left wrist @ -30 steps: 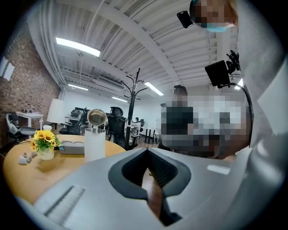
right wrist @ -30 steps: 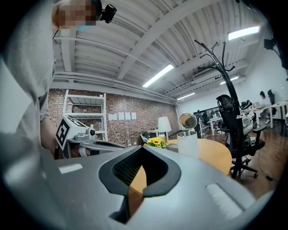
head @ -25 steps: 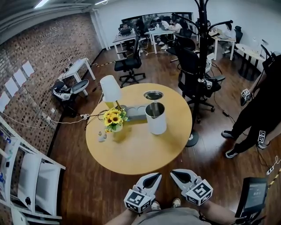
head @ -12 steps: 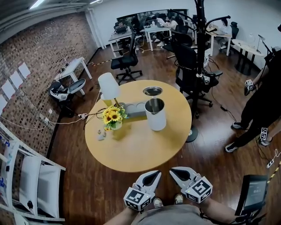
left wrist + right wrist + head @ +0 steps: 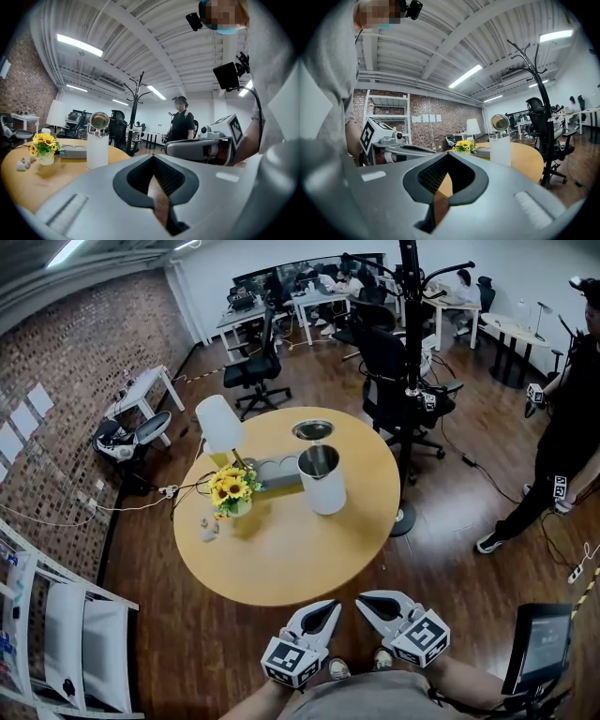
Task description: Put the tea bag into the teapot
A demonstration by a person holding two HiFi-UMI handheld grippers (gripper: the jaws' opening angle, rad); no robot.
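A tall white teapot (image 5: 322, 487) with an open steel rim stands right of centre on the round wooden table (image 5: 281, 559). Its round steel lid (image 5: 312, 430) shows just beyond it. The teapot also appears in the left gripper view (image 5: 97, 150) and the right gripper view (image 5: 500, 149). Small pale items (image 5: 208, 531) lie at the table's left, too small to tell apart. My left gripper (image 5: 333, 608) and right gripper (image 5: 362, 597) hang side by side off the table's near edge, both shut and holding nothing. The meeting jaw tips show in each gripper view (image 5: 152, 157) (image 5: 447, 154).
On the table stand a vase of sunflowers (image 5: 228, 491), a grey tray (image 5: 277, 473) and a white lamp (image 5: 217, 423). Black office chairs (image 5: 394, 381) and a coat stand (image 5: 410, 315) are behind the table. A person in black (image 5: 572, 418) stands at the right. White shelving (image 5: 56, 615) is on the left.
The head view has drifted, so the table and room sit slightly further left and higher. Both grippers stay shut, close to my body. The person at the right has stepped away.
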